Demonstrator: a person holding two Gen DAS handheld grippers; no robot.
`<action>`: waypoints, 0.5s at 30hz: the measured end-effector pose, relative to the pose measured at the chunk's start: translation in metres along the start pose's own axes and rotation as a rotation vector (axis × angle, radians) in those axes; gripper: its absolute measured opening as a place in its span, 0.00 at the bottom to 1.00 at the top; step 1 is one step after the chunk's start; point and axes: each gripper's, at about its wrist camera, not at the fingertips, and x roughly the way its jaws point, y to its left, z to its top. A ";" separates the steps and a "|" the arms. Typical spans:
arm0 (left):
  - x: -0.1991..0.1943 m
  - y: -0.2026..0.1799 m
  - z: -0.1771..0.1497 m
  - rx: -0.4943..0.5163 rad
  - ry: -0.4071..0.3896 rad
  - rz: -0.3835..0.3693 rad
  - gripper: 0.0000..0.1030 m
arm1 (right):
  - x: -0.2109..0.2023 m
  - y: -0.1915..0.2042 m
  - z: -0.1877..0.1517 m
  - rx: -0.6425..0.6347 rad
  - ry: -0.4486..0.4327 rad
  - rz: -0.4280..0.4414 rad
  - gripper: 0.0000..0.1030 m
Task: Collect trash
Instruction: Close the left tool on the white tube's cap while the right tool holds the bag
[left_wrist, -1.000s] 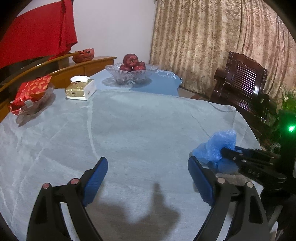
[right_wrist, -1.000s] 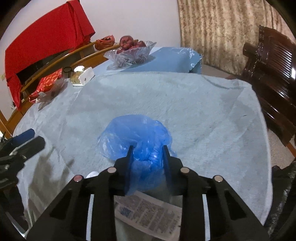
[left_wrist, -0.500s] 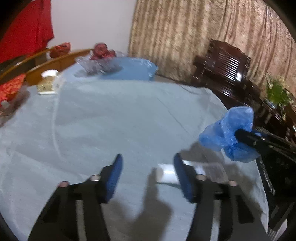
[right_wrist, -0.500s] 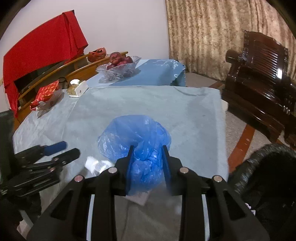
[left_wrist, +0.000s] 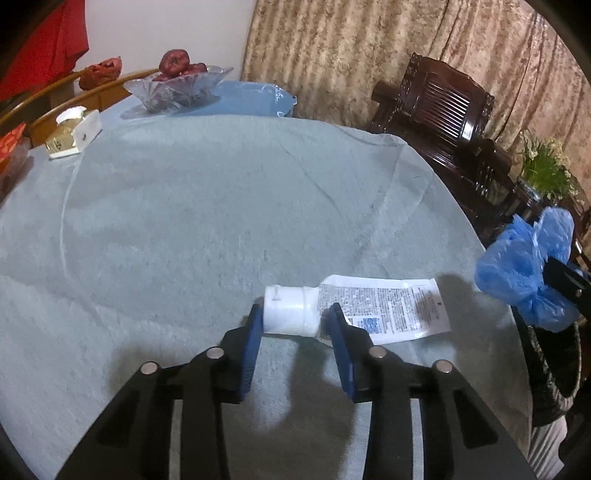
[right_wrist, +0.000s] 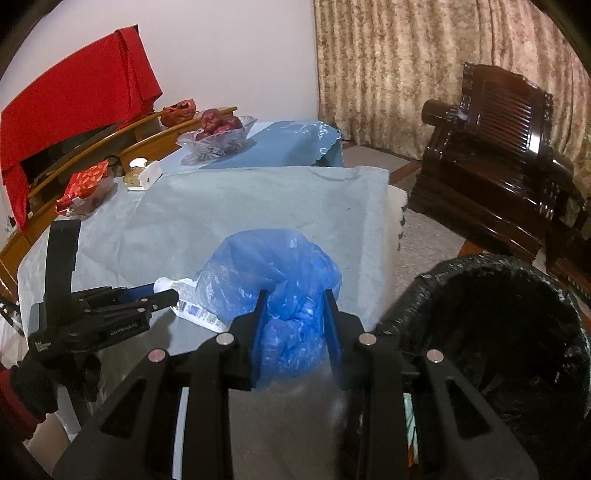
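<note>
Left gripper (left_wrist: 293, 319) low over the counter (left_wrist: 184, 221), blue pads (left_wrist: 341, 332) either side of the white cap of a tube (left_wrist: 354, 308), touching or nearly touching it, grip not certain. Tube flat on the pale cloth, printed body running off to the right of the gripper. Farther right, past the counter edge, a crumpled blue bag (left_wrist: 524, 269) pinched in the right gripper (left_wrist: 550, 267), above a black bin (left_wrist: 554, 362). Far ahead and left, a glass bowl (left_wrist: 177, 86) of red fruit and a small box (left_wrist: 72, 133). Ahead and right, a dark wooden chair (left_wrist: 439, 107) before a curtain (left_wrist: 351, 48).
</note>
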 end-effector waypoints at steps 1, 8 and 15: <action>-0.001 -0.001 -0.001 -0.001 0.002 -0.004 0.35 | -0.001 -0.001 -0.001 0.002 -0.001 -0.003 0.27; -0.014 -0.021 -0.020 0.015 0.042 -0.057 0.32 | -0.012 -0.009 -0.008 0.022 -0.007 -0.012 0.27; -0.028 -0.032 -0.031 0.053 0.048 -0.061 0.41 | -0.020 -0.012 -0.009 0.028 -0.017 -0.022 0.27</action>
